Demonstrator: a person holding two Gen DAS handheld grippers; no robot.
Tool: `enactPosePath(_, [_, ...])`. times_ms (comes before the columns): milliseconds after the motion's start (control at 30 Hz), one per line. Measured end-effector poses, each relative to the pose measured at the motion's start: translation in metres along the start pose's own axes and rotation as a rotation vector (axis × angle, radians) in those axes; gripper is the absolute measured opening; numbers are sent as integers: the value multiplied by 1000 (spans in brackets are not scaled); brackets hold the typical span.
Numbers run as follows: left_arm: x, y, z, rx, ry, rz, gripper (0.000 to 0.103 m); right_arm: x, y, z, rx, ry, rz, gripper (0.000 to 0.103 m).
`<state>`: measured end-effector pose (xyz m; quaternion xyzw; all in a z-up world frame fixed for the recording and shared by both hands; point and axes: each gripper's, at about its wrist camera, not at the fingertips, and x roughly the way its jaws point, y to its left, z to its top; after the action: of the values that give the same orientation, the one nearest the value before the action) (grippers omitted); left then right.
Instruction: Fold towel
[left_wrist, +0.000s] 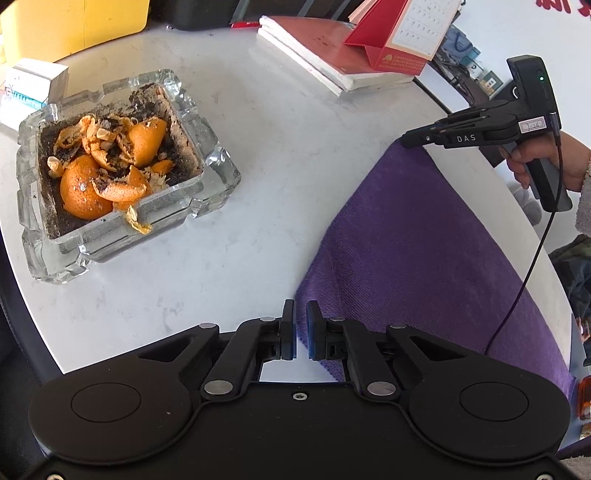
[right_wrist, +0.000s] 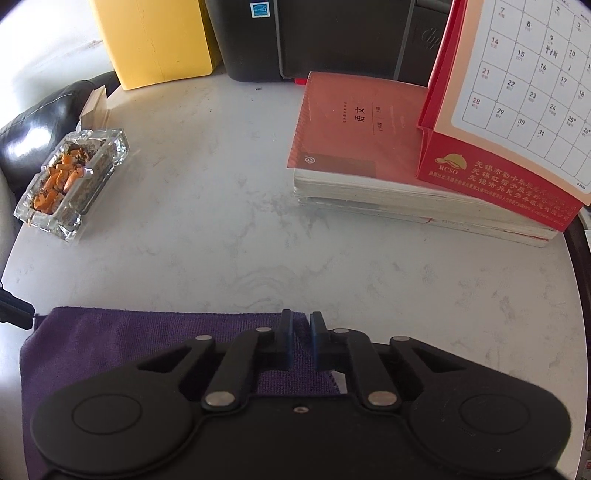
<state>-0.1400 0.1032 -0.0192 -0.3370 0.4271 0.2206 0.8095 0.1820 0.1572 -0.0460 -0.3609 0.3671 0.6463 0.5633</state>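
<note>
Both hand-held grippers, left (left_wrist: 301, 328) and right (right_wrist: 301, 338), pinch the purple towel's (left_wrist: 424, 251) corners.

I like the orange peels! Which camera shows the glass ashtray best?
The left wrist view: the glass ashtray sits close and large, peels clear. In the right wrist view it is small, far left.

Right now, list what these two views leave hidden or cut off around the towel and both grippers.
- Purple towel: its near part is hidden in the right wrist view by the right gripper body.
- Towel's far edge: cut off at the frame's right side in the left wrist view.
- Left gripper: the fabric between its pads is too thin to see gripped.
- Stacked books: partly covered by the desk calendar.
</note>
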Motion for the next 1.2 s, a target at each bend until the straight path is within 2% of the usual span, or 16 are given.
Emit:
enactPosePath(133, [-5,-3,2,21,-20,-19,4,-8,1,0,4,-18,-6,8])
enactPosePath(267, [-1,-8,-1,76,3,36,6,-9,0,-2,11,-12,-15,8])
enactPosePath(300, [-1,-9,-2,89,6,43,7,-9,-1,-3,12,-8,-18,8])
enactPosePath(333, [-1,-10,-2,99,6,47,14,-8,-1,-4,16,-5,-19,8])
enactPosePath(400, [-1,-13,-3,110,4,51,16,-7,-2,-5,24,-6,-19,11])
enactPosePath(467, [2,-15,-2,115,10,59,20,-6,-4,-7,32,-5,-20,23])
enactPosePath(633, [6,-20,-6,137,15,113,25,-4,-6,-9,33,1,-12,37])
enactPosePath(833, [10,-29,-8,165,-1,141,28,4,-6,-13,20,24,6,38])
enactPosePath(1067, [16,-43,-5,234,25,202,27,9,0,-14,-34,36,15,41])
enactPosePath(1200, [18,-43,-4,237,27,200,27,9,0,-13,-50,37,20,41])
